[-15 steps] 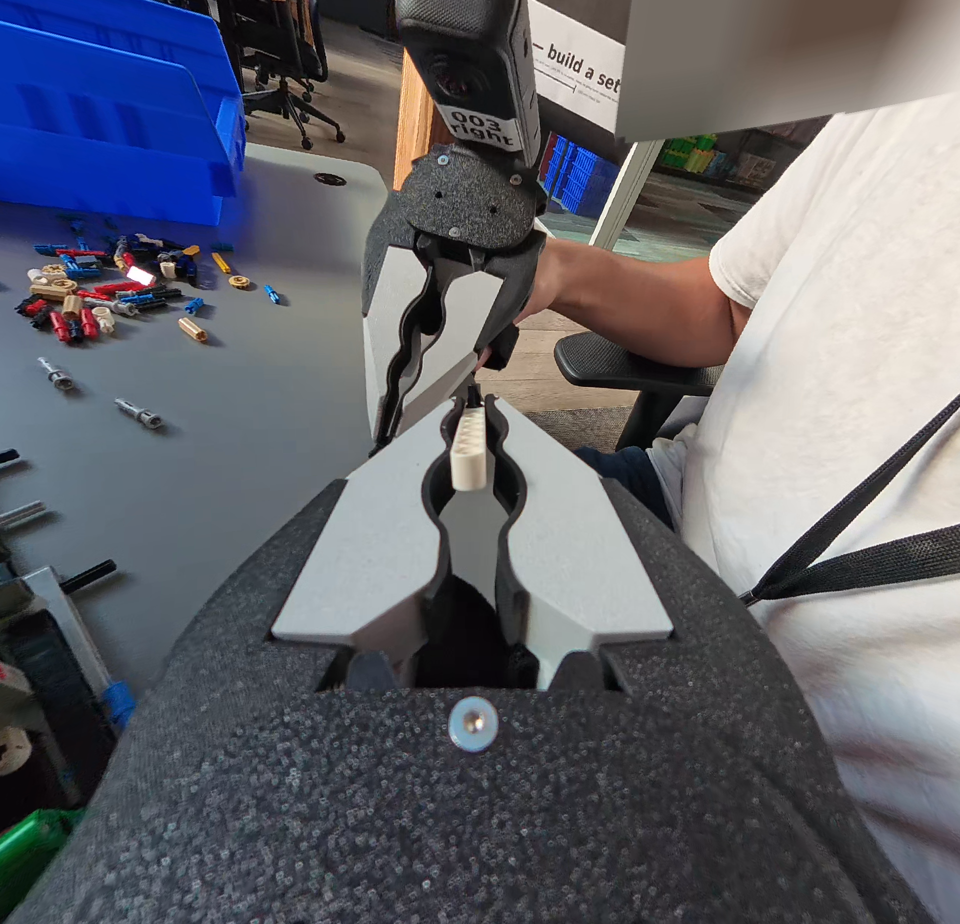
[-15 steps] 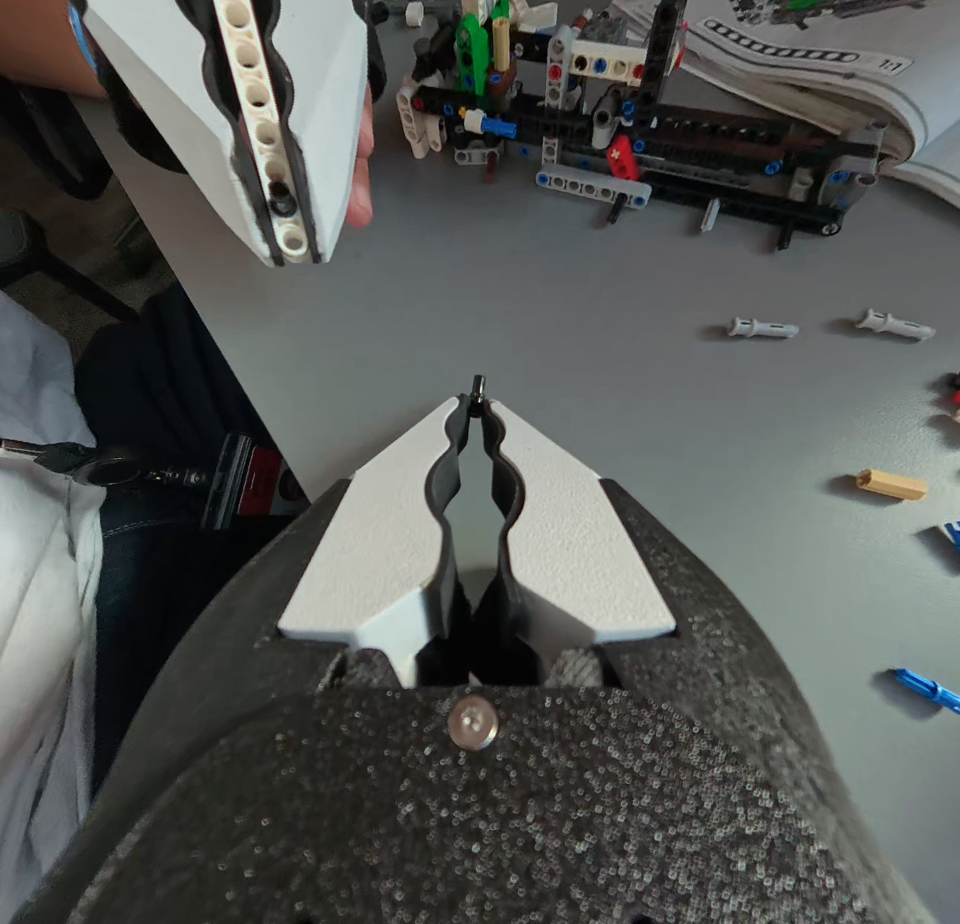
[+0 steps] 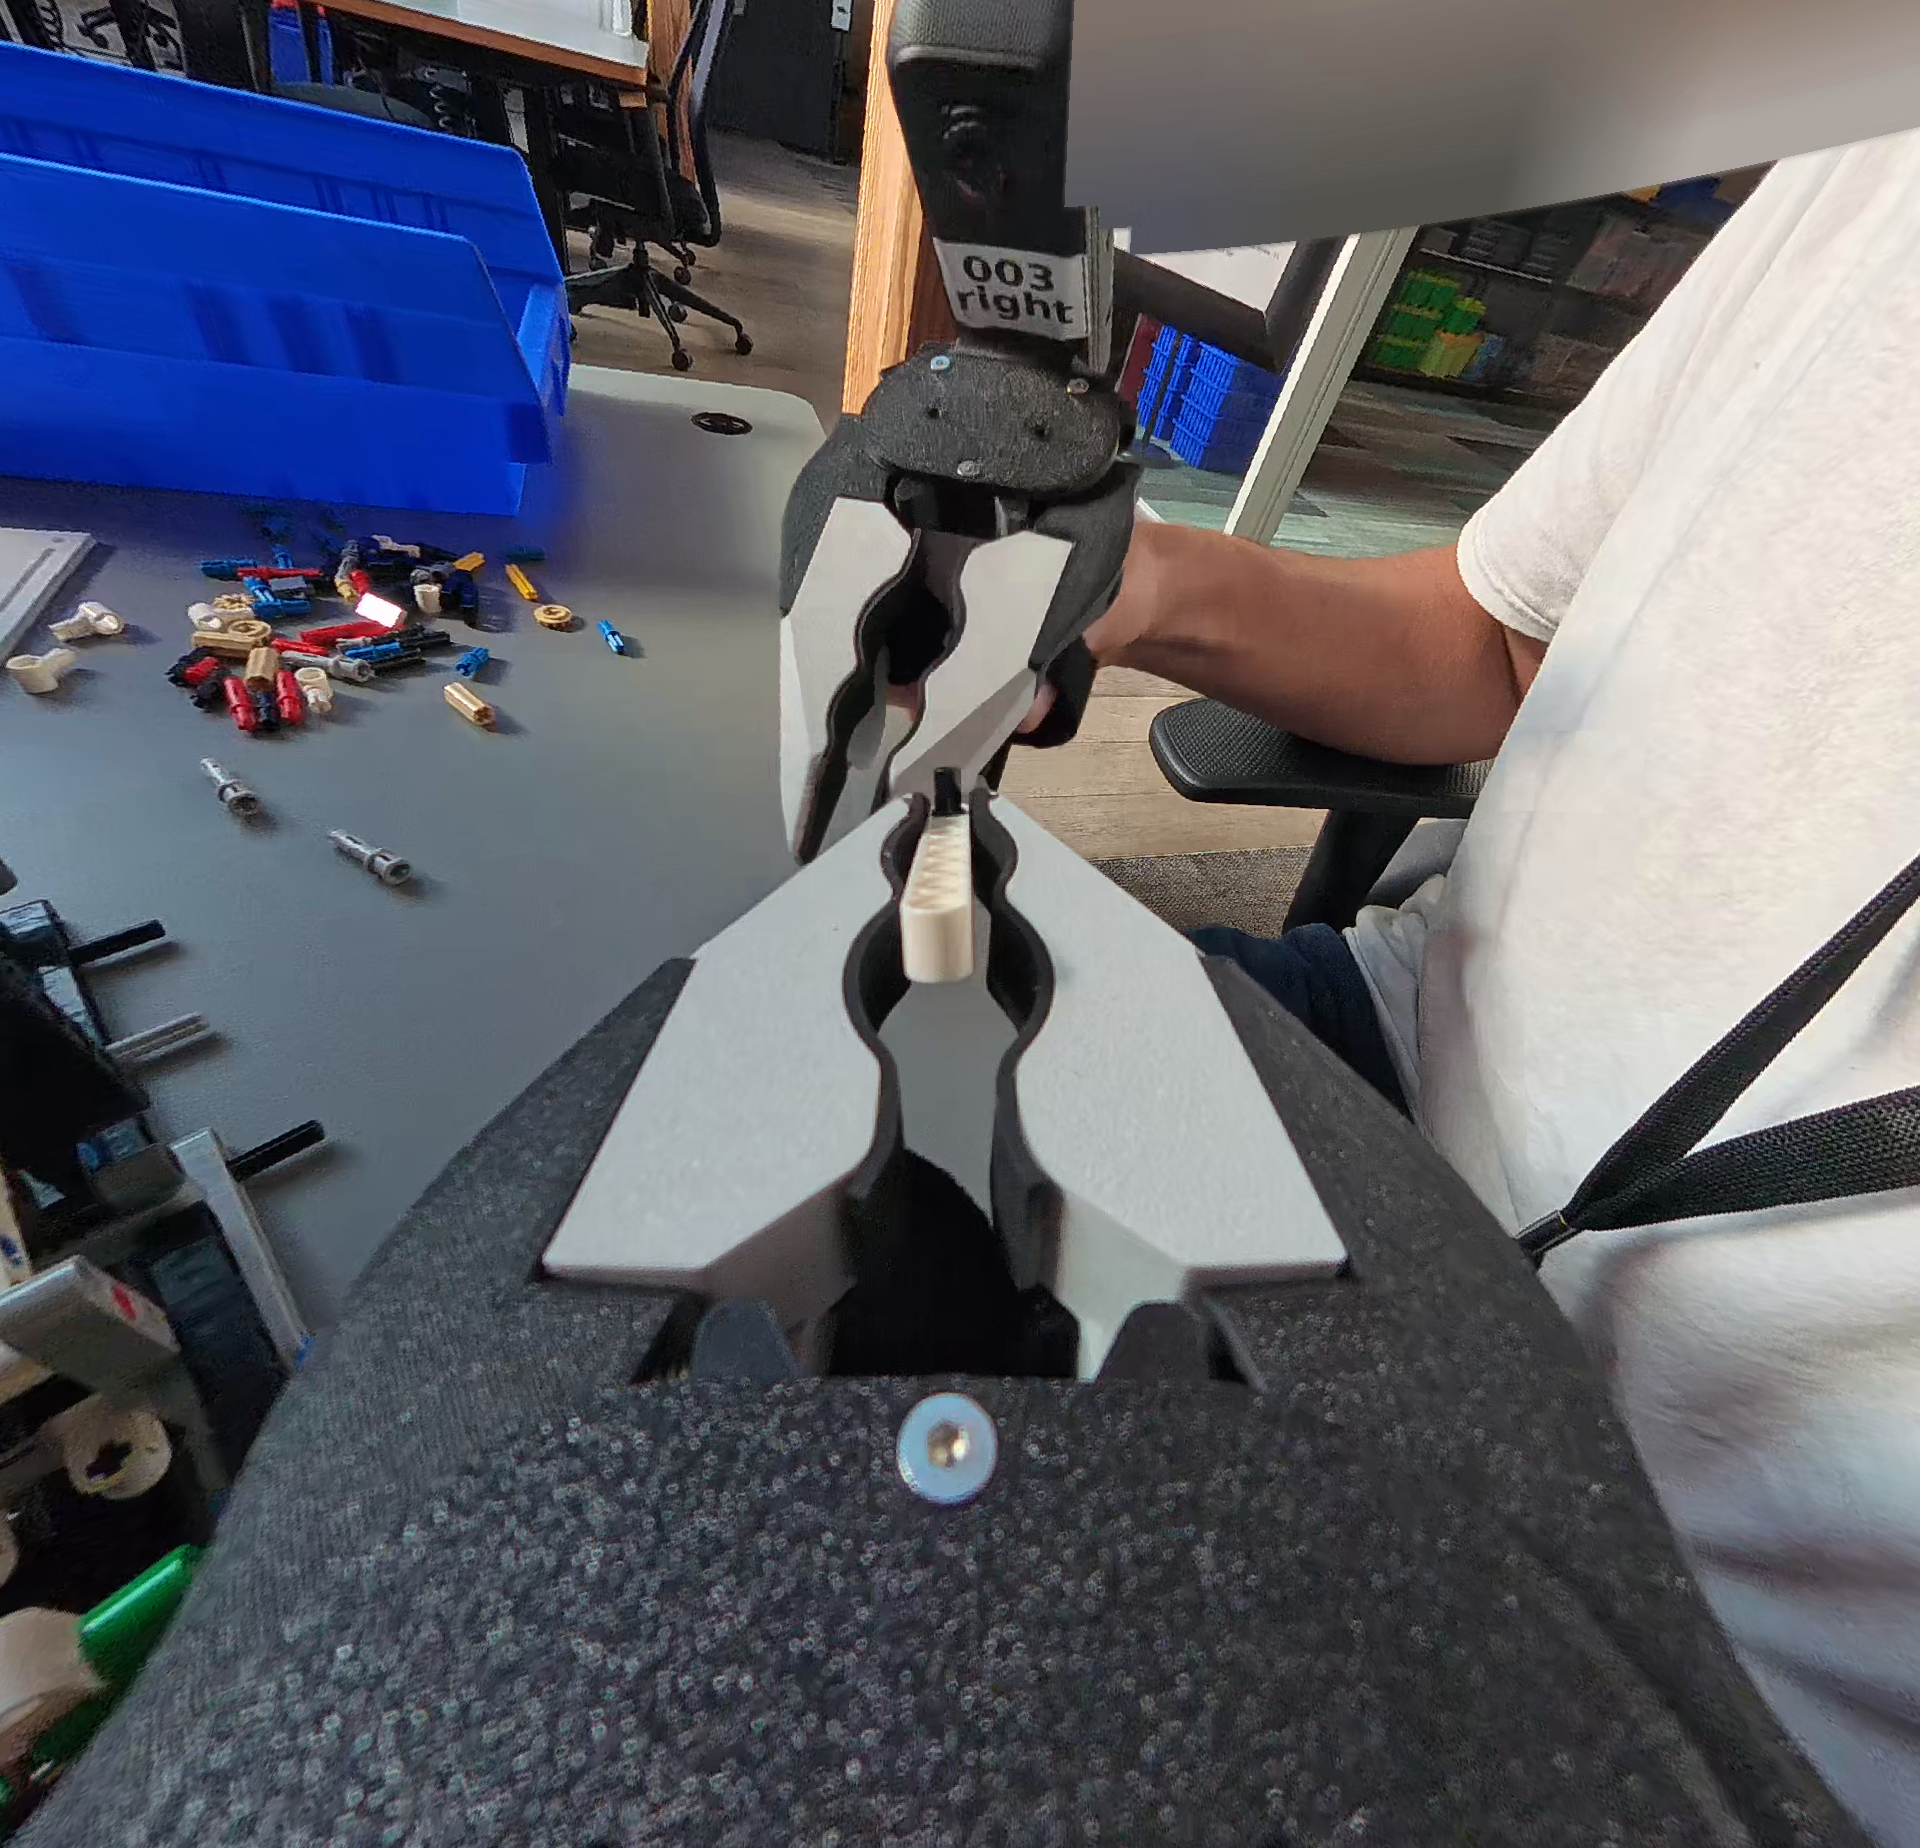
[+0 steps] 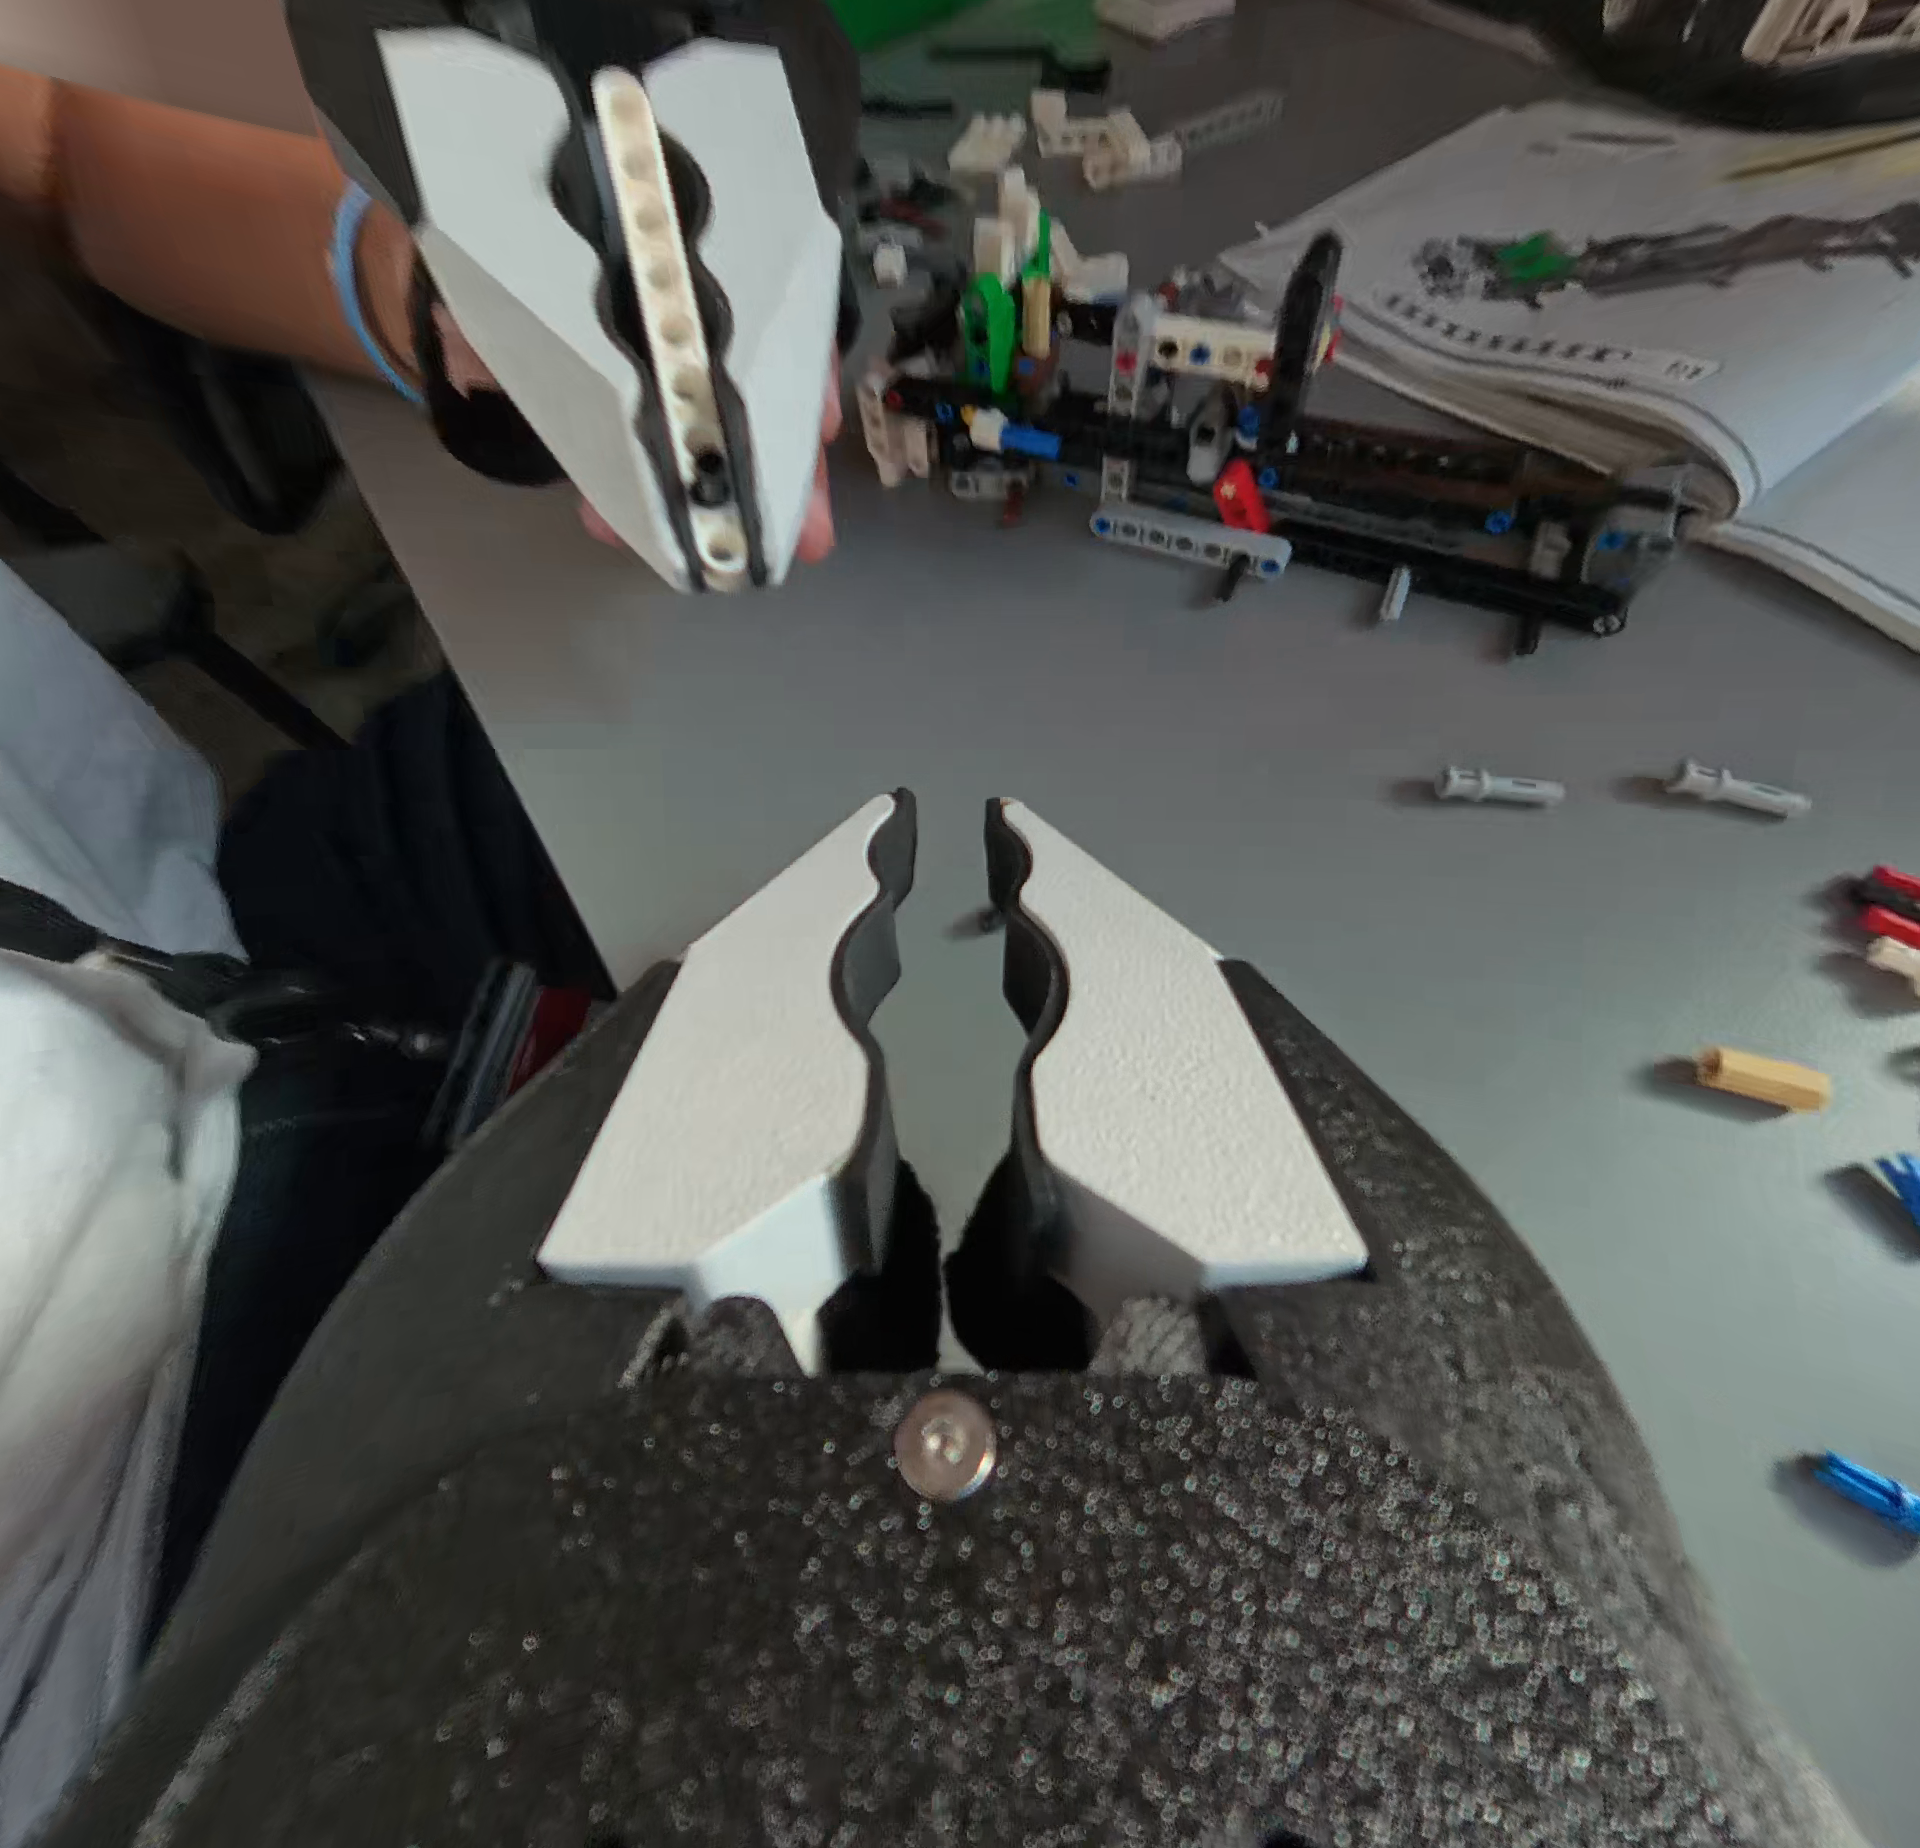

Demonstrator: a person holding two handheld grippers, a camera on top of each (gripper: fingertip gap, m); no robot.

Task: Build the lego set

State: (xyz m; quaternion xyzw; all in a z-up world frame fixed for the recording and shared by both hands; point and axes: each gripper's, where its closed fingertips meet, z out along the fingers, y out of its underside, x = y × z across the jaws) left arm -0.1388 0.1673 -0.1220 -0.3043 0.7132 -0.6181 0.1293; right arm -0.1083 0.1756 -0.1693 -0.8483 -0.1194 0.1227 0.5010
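Note:
My left gripper (image 3: 943,811) is shut on a white beam with holes (image 3: 938,910), held in the air over the table's near edge. A black pin (image 3: 945,786) sits in a hole near the beam's far end. In the right wrist view the left gripper (image 4: 719,567) and the beam (image 4: 665,292) are at the upper left. My right gripper (image 4: 948,811) is open and empty. A small black pin (image 4: 983,922) shows by its right finger; I cannot tell whether it lies on the table. In the left wrist view the right gripper (image 3: 857,822) points down, just beyond the beam's tip.
The part-built black model (image 4: 1299,458) stands on the grey table (image 4: 1143,718) beside an open instruction booklet (image 4: 1558,323). Grey pins (image 4: 1496,786), a tan piece (image 4: 1756,1077) and blue pins (image 4: 1870,1497) lie to the right. A pile of loose parts (image 3: 312,635) and blue bins (image 3: 260,344) sit further off. There is about 6 cm between the tips of the two grippers.
My right gripper has opened and no longer holds the black pin at its tips. The left gripper with the beam has shifted right and nearer in the right wrist view.

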